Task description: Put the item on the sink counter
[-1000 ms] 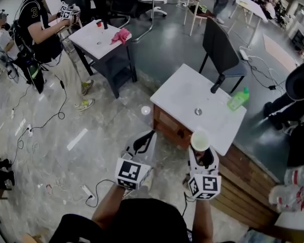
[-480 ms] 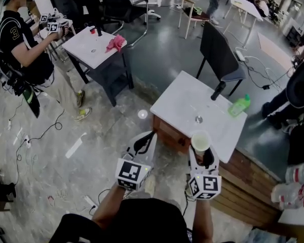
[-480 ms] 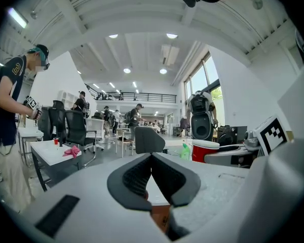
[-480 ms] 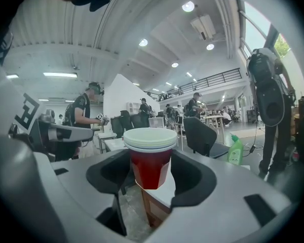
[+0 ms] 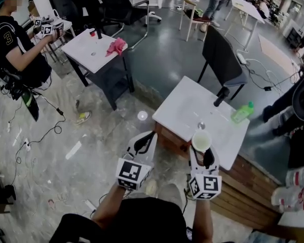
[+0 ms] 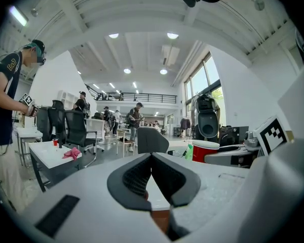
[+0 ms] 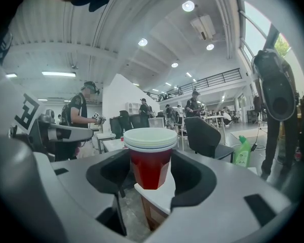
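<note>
Bottle (image 5: 242, 112) lies on sink counter (image 5: 182, 108); chair (image 5: 219, 54) behind.

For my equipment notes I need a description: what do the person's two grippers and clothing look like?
Both the left gripper and the right gripper have light grey moulded bodies with black, textured jaw pads. Each carries a white cube printed with black square markers. The person wears a black top; no sleeves cover the forearms.
</note>
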`<state>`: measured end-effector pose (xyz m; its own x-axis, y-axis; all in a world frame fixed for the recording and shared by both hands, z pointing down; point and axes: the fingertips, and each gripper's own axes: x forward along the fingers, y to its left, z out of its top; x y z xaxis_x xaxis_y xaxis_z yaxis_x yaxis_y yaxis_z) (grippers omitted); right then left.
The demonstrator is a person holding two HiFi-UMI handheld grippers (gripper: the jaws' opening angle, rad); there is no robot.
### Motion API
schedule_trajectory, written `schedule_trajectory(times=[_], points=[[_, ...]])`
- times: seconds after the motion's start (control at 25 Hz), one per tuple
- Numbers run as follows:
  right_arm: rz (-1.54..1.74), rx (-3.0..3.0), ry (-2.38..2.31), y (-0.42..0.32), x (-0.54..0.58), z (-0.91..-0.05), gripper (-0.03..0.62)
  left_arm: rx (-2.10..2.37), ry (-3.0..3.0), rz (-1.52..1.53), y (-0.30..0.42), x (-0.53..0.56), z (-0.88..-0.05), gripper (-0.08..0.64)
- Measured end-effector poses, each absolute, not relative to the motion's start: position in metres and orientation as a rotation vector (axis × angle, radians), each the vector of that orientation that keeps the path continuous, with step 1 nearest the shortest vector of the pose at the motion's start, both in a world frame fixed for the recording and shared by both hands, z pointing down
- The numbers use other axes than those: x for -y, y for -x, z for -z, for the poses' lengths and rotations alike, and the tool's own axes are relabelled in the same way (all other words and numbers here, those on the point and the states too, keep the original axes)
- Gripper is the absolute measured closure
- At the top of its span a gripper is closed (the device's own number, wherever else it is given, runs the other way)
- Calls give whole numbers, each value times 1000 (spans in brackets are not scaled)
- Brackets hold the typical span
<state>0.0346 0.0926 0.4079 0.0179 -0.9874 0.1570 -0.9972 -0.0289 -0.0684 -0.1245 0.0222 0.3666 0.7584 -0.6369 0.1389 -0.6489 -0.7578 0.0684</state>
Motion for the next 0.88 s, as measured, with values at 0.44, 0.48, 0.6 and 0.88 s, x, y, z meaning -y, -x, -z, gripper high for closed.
schedule_trajectory(times=[0.44,0.48,0.6,0.88], points=[[-250,2170,-2173,-51,-37,-414,339,1065,-2823,-174,106,27,-378,558],[-247,2171,-2173,-55,-31,-415,339,1068,-2823,-178,103,32,-380,558],[-241,2176,-2176,-67,-13,-414,339,1076,-2820,-183,92,50,-382,558],[-281,2186,-2167,-103,37,-430,339,1085,-2816,-201,56,102,-391,558]])
